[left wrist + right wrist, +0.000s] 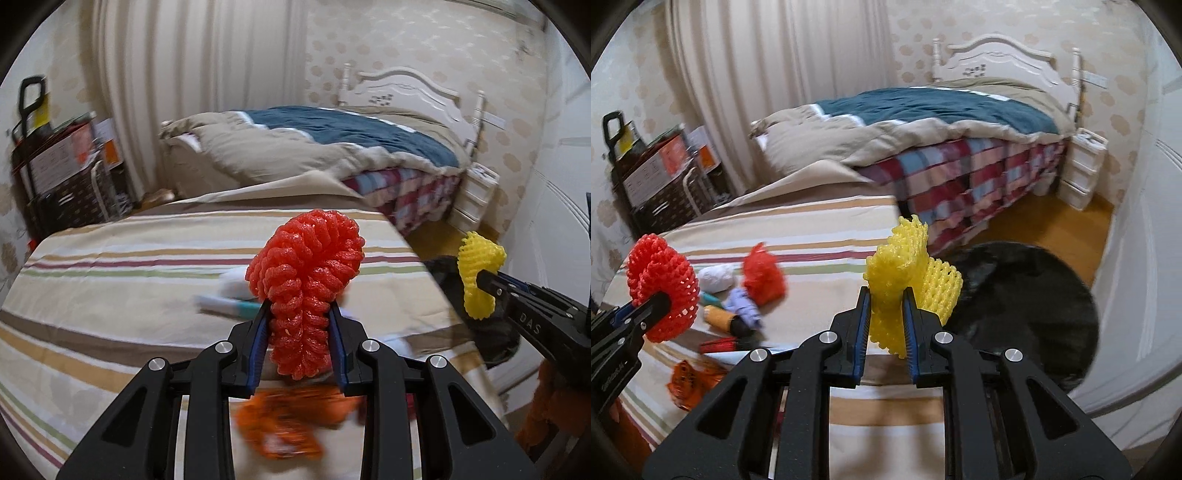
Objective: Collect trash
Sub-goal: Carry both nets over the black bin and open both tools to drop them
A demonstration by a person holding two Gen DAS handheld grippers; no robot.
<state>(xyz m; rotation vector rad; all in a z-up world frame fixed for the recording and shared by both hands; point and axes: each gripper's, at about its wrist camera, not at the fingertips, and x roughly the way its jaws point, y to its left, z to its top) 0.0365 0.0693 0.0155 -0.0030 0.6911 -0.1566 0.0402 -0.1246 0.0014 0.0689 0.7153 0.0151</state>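
Red foam net [304, 291]: squeezed betw. the blue pads of left tool [298, 314]; top part spreads out like a fan above the pads, lower end hangs down betw. them. It is lifted above the striped cloth, not touching it.
Left tool: nearly closed, jaws press on red foam net from both sides. Seen also from right wrist cam at far left [659, 301].
Yellow foam net [905, 286]: clamped betw. the pads of right tool [886, 306]; crumpled, one flap sticks out to the right, top edge stands above the pads. Held in the air, near the edge of the worktop.
Right tool: closed tight on yellow foam net. In left wrist cam it comes in from the right side [480, 282].
Worktop [129, 266]: covered w. striped cloth, beige w. brown, red, green lines.
Other trash on worktop: red crumpled piece [762, 275], white ball [716, 278], purple wrapper [744, 306], orange wrapper [689, 380] near the front edge; some are blurred, kind not clear.
Black bag [1027, 302]: dark round shape on the floor, right of worktop, below yellow foam net.
Bed [923, 122]: behind the worktop, teal and beige quilt, checked sheet, white headboard.
Curtain [775, 74]: pale, behind the bed.
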